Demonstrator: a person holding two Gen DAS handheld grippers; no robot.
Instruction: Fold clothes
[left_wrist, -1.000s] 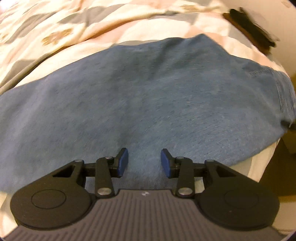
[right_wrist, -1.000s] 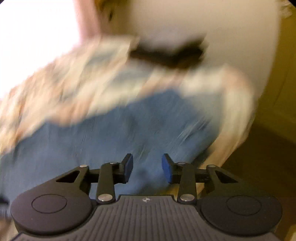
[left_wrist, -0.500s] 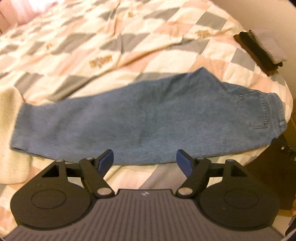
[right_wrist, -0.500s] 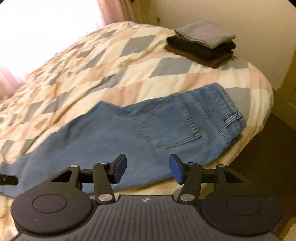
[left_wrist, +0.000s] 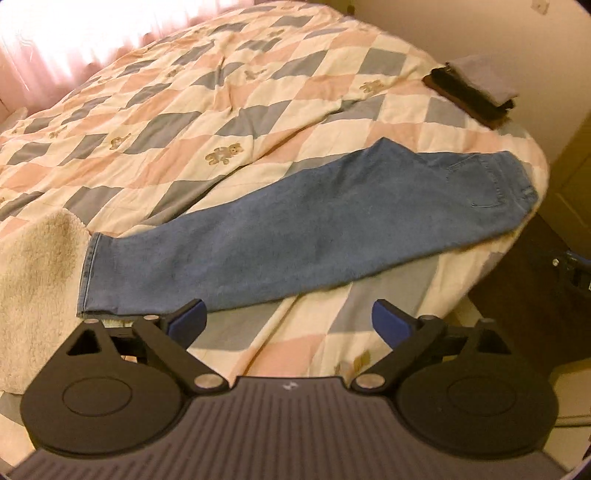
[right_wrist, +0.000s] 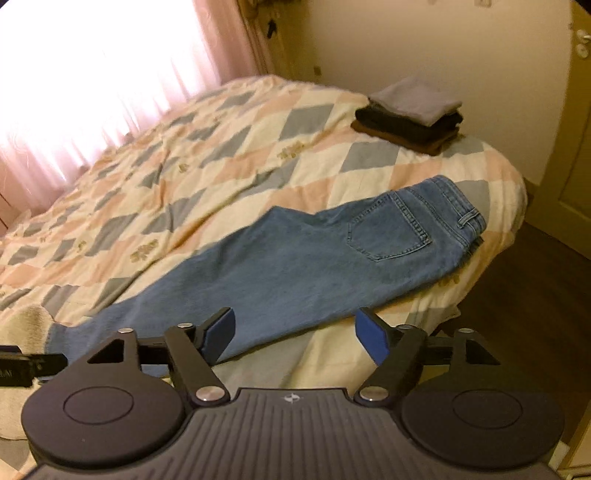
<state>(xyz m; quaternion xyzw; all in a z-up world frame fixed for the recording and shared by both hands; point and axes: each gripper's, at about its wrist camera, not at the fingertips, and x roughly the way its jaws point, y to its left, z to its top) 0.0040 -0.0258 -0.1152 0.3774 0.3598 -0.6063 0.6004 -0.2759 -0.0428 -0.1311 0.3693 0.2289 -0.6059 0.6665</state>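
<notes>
One pair of jeans halved lengthwise, cross-folds left

We see the blue jeans lying leg-over-leg along the near edge of the quilted bed, waistband near the corner; we judge shorter folds remain. Folded stack sits at the far corner. Left gripper and right gripper hang spread wide, empty. Room: open quilt behind; cream blanket touches the hem.

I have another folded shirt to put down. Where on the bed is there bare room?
The quilt is bare between the jeans and the curtained window. The corner by the folded stack is taken, and the jeans fill the near edge.
</notes>
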